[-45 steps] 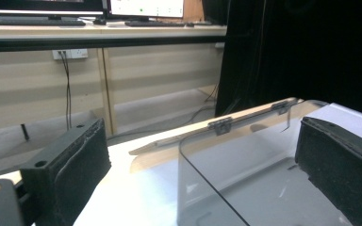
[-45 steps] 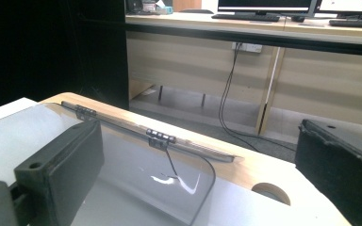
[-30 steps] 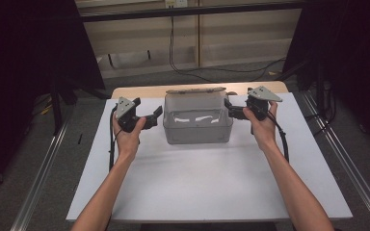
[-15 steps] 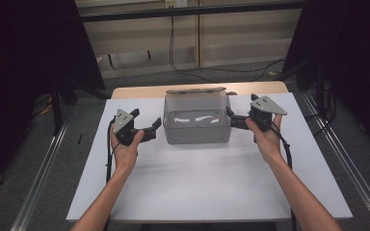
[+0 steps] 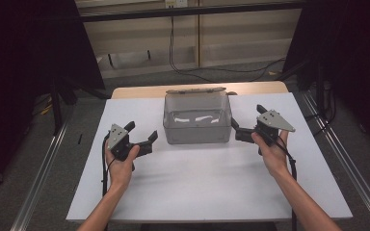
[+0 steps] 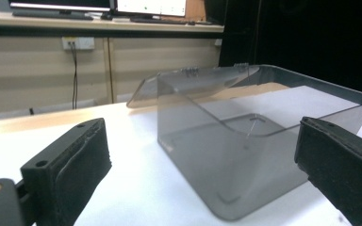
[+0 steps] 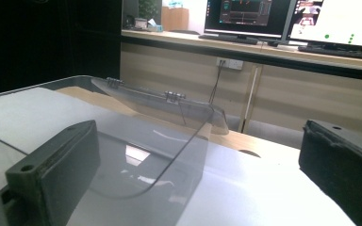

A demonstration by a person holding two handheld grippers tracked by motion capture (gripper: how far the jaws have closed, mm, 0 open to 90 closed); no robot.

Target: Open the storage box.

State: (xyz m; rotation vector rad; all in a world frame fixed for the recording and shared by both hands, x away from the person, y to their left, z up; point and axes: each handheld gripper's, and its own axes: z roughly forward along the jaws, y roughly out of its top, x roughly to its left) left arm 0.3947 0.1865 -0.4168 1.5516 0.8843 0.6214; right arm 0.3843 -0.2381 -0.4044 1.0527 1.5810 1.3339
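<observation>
Dim room with dark edges, bright white table [image 5: 197,187], soft overhead light, near jaws blurred

White counter [image 5: 212,187], wooden strip along far edge; clear grey box [image 5: 197,120] resting near back centre, lid open.

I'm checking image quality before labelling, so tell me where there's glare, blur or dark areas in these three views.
High view: white glare streaks on the clear plastic box; both sides of the room fall to black. Left gripper view: the box is fairly sharp, while the near black fingers are soft. Right gripper view: reflections wash out the box wall, and the background monitors are bright and blurred.
</observation>
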